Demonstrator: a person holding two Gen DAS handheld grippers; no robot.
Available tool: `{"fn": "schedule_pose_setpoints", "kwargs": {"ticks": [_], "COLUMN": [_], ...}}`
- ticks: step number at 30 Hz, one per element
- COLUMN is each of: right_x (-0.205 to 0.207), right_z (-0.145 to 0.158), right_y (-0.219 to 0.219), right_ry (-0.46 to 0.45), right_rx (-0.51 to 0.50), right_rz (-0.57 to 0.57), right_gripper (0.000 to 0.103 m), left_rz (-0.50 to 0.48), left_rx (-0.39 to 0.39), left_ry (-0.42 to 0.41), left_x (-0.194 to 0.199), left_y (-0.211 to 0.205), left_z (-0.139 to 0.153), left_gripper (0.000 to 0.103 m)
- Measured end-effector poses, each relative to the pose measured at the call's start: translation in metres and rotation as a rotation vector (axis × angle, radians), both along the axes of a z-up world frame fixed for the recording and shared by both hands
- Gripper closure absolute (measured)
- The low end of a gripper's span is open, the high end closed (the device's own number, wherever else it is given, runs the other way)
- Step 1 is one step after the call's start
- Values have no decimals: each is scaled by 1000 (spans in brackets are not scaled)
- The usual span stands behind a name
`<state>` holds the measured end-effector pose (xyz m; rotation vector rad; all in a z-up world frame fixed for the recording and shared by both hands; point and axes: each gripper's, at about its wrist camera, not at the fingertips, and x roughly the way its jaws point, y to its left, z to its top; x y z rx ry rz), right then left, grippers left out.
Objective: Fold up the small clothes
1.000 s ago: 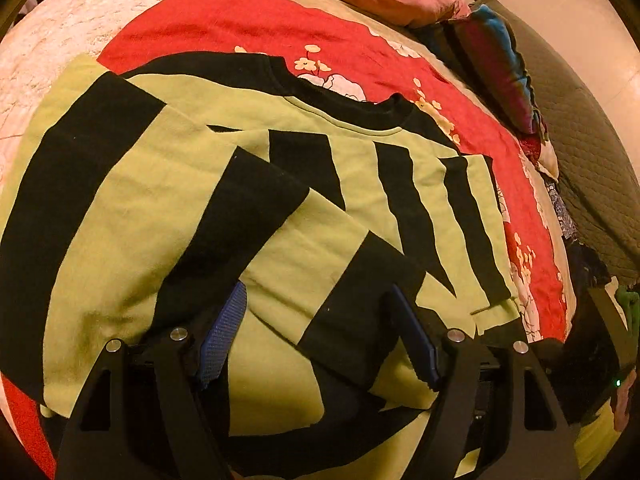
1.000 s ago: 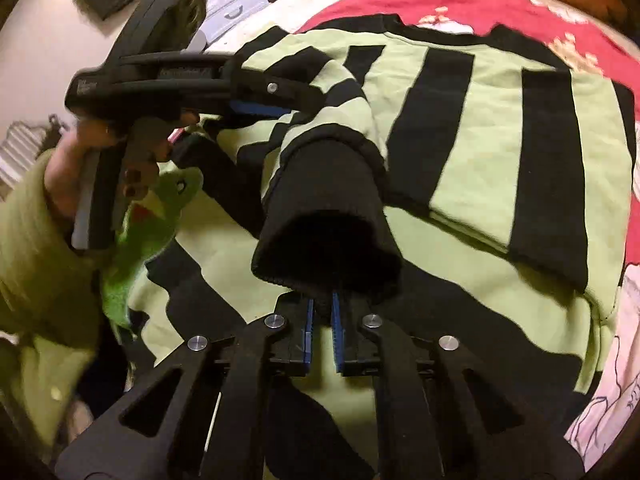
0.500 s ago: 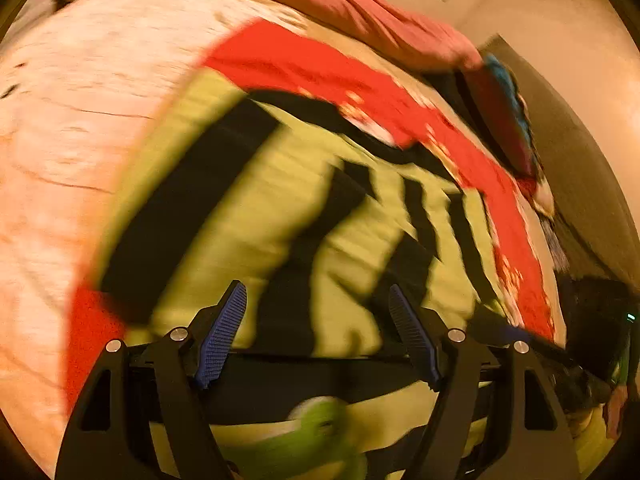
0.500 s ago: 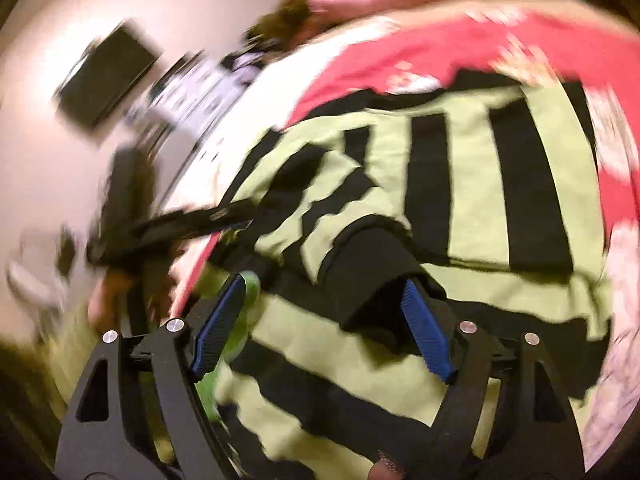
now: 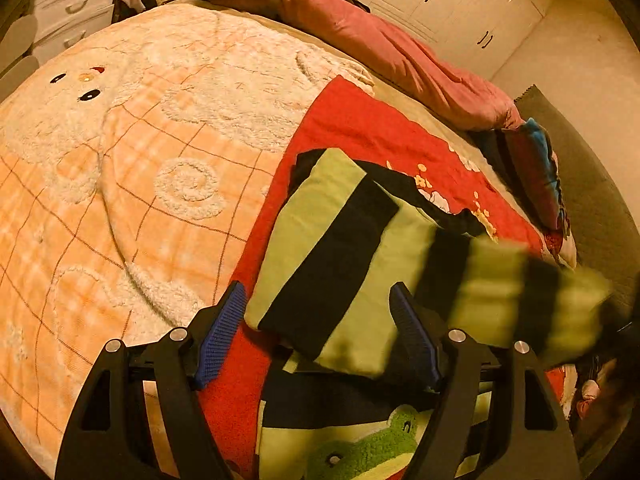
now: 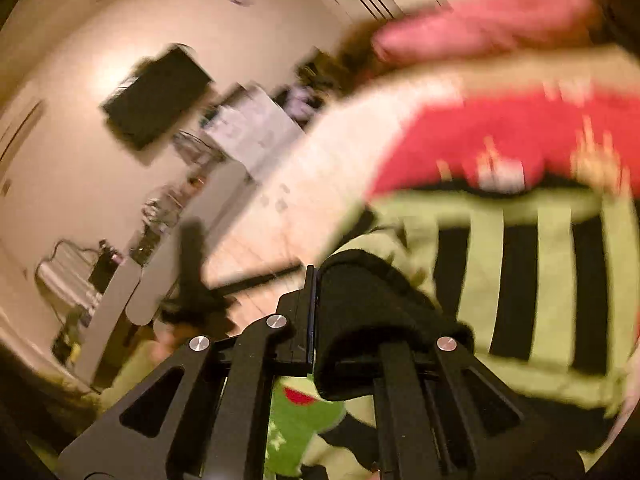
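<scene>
Right view motion-blurred; cuff [image 6: 384,312] hides right gripper [image 6: 348,320] far finger. Sleeve [image 5: 520,300] smeared in left view.

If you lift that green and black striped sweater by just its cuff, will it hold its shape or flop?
Probably flop: the striped sweater already drapes in soft folds on the red blanket. The right gripper seems shut on the black cuff, and the sleeve trails limp. It looks thick, so perhaps moderately heavy.

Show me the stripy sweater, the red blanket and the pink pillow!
stripy sweater [image 5: 340,248]: left wrist view, on the folded black-and-green sleeve.
red blanket [image 5: 360,124]: left wrist view, on bare red cloth above the sweater.
pink pillow [image 5: 384,52]: left wrist view, on its middle.
</scene>
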<state>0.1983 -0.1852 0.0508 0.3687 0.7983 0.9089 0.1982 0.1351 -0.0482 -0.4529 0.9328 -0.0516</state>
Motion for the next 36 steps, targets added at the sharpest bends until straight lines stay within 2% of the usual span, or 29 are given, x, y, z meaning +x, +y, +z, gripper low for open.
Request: {"fn": "schedule_pose_setpoints", "kwargs": {"ticks": [2,4,7,9,12,13,16,19,21,23,26,29,32,34,36], "right_x": [-4,1,23,36,60,69,77,72,67,60,49,41,38,39,41], "right_z": [31,45,45,30,-13,-33,-75,-98,-99,-99,-96,-91,-94,-103,-111], "right_y": [-14,-25,-41,-54,-68,-73,-81,-88,-92,-103,-123,-132,-124,-115,-110], "right_ry": [-103,-149,-179,-146,-73,-15,68,122,132,139,147,149,150,167,186], "right_rx": [-2,-40,-188,-288,-438,-468,-525,-515,-478,-423,-354,-296,-333,-367,-360], "right_rz": [-19,-47,-118,-155,-193,-194,-219,-241,-266,-296,-349,-321,-275,-251,-243], "right_gripper": [101,101,101,101,96,95,89,82,73,58,56,54,48,48,48], "left_rz": [-5,-12,-28,-44,-75,-88,-118,-153,-170,-193,-218,-224,-214,-203,-199], "left_rx": [0,-8,-12,-10,-2,5,25,41,59,78,110,160,175,166,163], "left_ry": [-8,-13,-9,1,7,3,-6,-2,4,11,30,60,82,92,93], "left_x": [-1,0,0,1,4,6,13,21,27,34,45,56,62,65,65], "left_y": [-2,-5,-14,-23,-36,-43,-57,-73,-82,-93,-104,-109,-106,-102,-99], "left_z": [2,4,2,0,-1,0,3,2,0,-4,-14,-27,-37,-42,-44], "left_gripper": [30,30,30,30,30,30,30,30,30,30,30,30,30,30,30]}}
